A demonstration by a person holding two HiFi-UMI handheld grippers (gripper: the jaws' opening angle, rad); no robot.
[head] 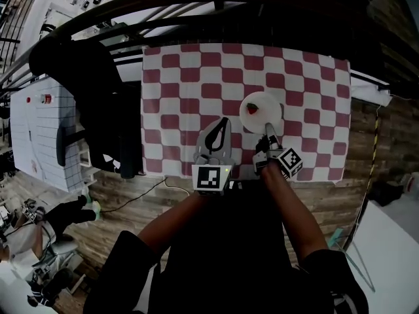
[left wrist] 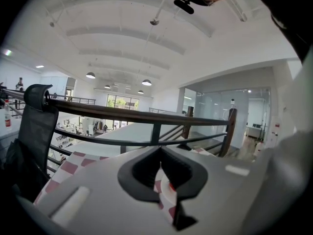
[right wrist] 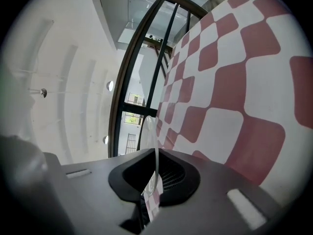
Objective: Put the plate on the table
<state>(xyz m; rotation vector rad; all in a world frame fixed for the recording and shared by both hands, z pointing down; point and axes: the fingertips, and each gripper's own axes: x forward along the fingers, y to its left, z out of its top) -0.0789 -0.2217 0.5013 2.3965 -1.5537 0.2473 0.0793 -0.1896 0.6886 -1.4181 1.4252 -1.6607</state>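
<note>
A small white plate (head: 260, 106) carrying a red strawberry (head: 252, 108) is over the right middle of the table's red-and-white checked cloth (head: 190, 74). My right gripper (head: 270, 131) is shut on the plate's near rim. In the right gripper view the thin rim (right wrist: 156, 141) runs edge-on between the jaws, with the cloth (right wrist: 234, 82) close beside it. Whether the plate touches the cloth I cannot tell. My left gripper (head: 224, 122) hovers shut and empty over the cloth, left of the plate; its jaw tips (left wrist: 160, 150) meet.
A dark curved railing (head: 216, 2) runs just beyond the table's far edge. A black office chair (head: 98, 103) and a white cabinet (head: 39, 133) stand left of the table. Wooden floor (head: 366, 149) lies to the right and front.
</note>
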